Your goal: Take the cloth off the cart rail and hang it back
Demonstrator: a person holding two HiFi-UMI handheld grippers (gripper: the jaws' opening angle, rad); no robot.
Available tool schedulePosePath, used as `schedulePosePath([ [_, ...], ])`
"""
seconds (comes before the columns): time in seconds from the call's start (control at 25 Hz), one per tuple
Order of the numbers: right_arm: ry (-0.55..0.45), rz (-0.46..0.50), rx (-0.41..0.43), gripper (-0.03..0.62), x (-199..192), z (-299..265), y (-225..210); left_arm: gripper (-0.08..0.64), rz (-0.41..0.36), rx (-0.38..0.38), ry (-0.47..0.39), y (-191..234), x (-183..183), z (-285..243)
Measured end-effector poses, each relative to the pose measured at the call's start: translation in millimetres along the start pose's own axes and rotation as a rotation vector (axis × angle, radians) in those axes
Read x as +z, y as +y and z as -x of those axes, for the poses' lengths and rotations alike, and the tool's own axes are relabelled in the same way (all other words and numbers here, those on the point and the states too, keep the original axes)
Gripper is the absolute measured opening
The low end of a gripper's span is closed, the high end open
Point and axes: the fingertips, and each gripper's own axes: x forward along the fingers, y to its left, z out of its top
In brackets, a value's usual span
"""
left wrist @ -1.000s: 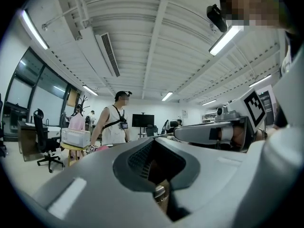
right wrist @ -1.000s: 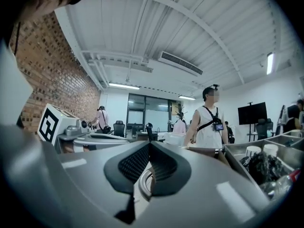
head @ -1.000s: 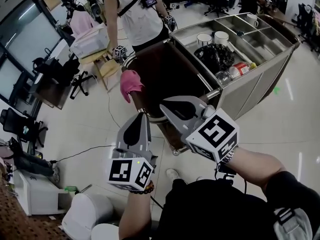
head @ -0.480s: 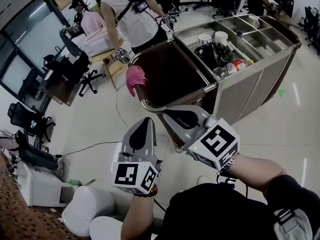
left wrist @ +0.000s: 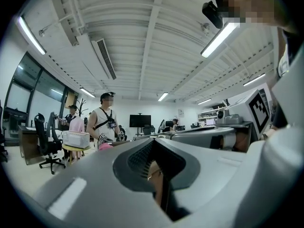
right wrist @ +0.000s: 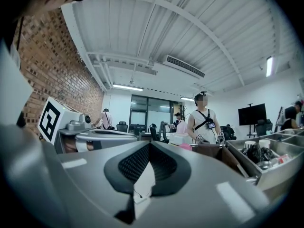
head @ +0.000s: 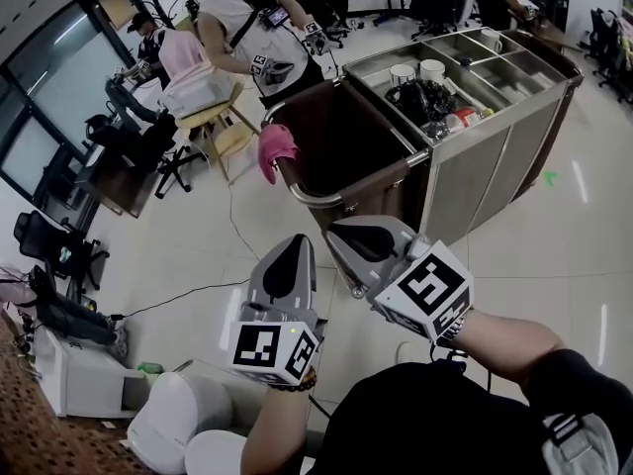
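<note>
Pale office floor fills the head view, with one steel cart [head: 495,156] standing at the far right. One pink cloth [head: 276,150] hangs over the curved cart rail [head: 309,197] at the cart's left end, beside a brown bag slung inside that rail. Both grippers are held near, well apart from the cloth and pointing toward the cart. The left gripper [head: 299,238] has its jaws together with nothing between them, as its own view also shows. The right gripper [head: 339,230], just to its right, is likewise closed and empty. Each carries one marker cube at its near end.

On the cart top, two white cups [head: 403,72] sit side by side in one compartment, one black crumpled bag [head: 425,100] lies nearer, and one white mug [head: 490,40] stands in a far compartment. Beyond the cloth, one person in a white sleeveless top [head: 252,38] stands at the far left of the cart, and a second person in pink [head: 181,52] is further left
</note>
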Motion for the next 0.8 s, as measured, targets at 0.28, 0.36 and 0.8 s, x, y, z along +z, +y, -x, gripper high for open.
schedulePosePath([
  [0.28,0.032,-0.007,-0.030,0.000,4,4,37,0.003,0.020,-0.028,-0.019,-2,12,36],
  [0.36,0.045,-0.017,-0.030,0.000,5,4,46,0.003,0.029,-0.024,-0.025,0,14,43],
  [0.8,0.027,0.038,0.005,0.000,2,13,37,0.003,0.023,-0.001,-0.027,-12,11,35],
])
